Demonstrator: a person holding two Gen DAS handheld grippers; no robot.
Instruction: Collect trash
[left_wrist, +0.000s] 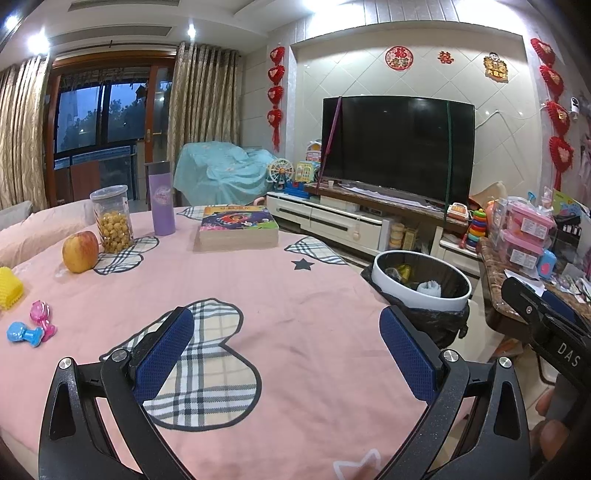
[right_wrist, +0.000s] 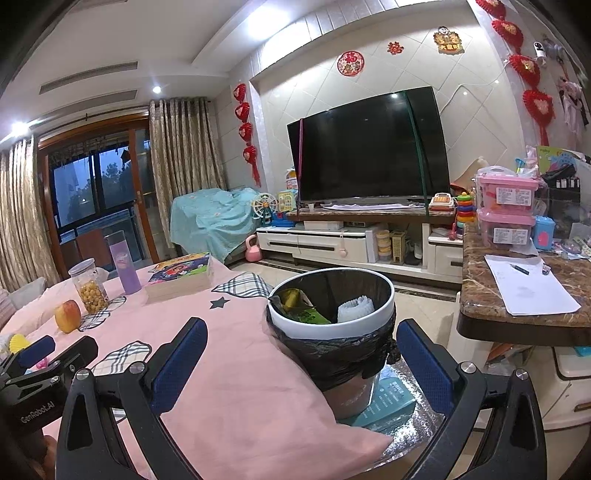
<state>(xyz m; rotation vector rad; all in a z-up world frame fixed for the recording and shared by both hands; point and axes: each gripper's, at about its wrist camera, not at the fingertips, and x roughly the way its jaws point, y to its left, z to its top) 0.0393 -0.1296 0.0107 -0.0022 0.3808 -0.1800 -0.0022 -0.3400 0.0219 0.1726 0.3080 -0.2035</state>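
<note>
Trash, a green wrapper and a white wad, already sits in the lined bin just off the pink-covered table, so I hold my left gripper and right gripper spread apart and empty.

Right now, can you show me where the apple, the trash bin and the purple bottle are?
apple (left_wrist: 80, 252): left wrist view, middle of its skin.
trash bin (right_wrist: 360, 326): right wrist view, front of its white rim.
purple bottle (left_wrist: 161, 206): left wrist view, middle of its body.
</note>
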